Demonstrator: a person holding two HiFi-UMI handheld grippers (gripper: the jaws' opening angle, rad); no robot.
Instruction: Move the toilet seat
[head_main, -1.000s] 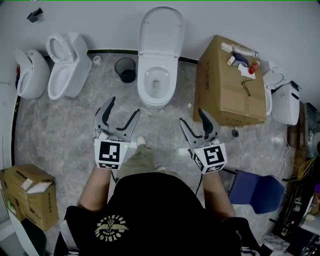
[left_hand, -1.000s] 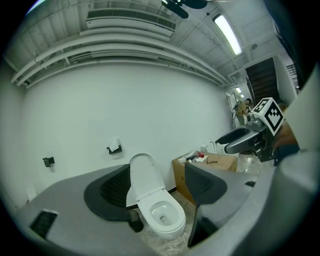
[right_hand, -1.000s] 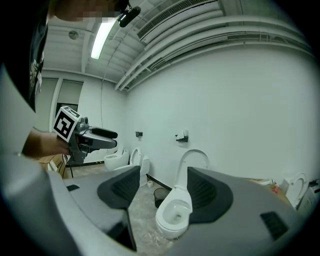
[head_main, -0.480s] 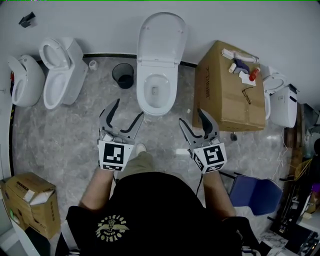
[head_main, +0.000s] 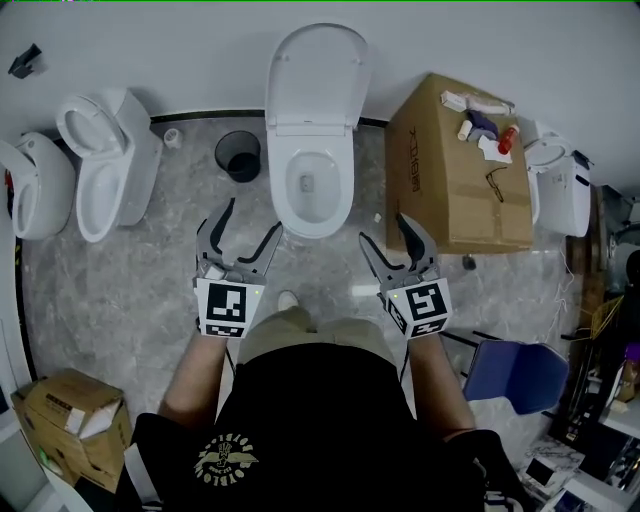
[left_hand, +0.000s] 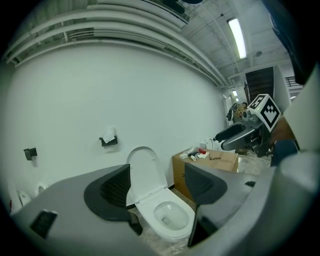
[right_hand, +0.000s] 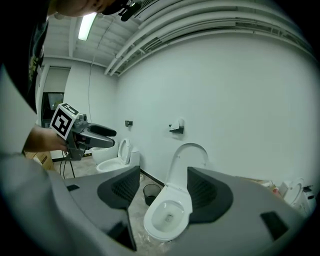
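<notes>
head view, looking steeply down: a person in a black shirt stands on a grey marbled floor (head_main: 120, 290) facing a white toilet (head_main: 312, 190) set against a white wall. its toilet seat lid (head_main: 316, 75) is raised and leans back against the wall, and the bowl below is open, with a broad white ring lying flat around the opening; i cannot tell whether that ring is a separate seat or the bowl's own rim. the left gripper (head_main: 252, 218) is held just short of the bowl's front left edge, its jaws spread wide apart with nothing between them. the right gripper (head_main: 381, 229) is held off the bowl's front right, its jaws also wide apart and holding nothing. neither touches the toilet. a small dark waste bin (head_main: 241, 157) stands on the floor just left of the toilet, and two more white toilets (head_main: 105, 165) stand further left. a large cardboard box (head_main: 455, 190) stands to the right of the toilet, with small bottles and papers on top. a blue chair (head_main: 515, 375) is at lower right. in the left gripper view, the left gripper (left_hand: 157, 187) frames the toilet between its separated dark pads, and a paper holder (left_hand: 108, 139) hangs on the wall. in the right gripper view, the right gripper (right_hand: 162, 192) likewise frames the open bowl between its separated pads.
</notes>
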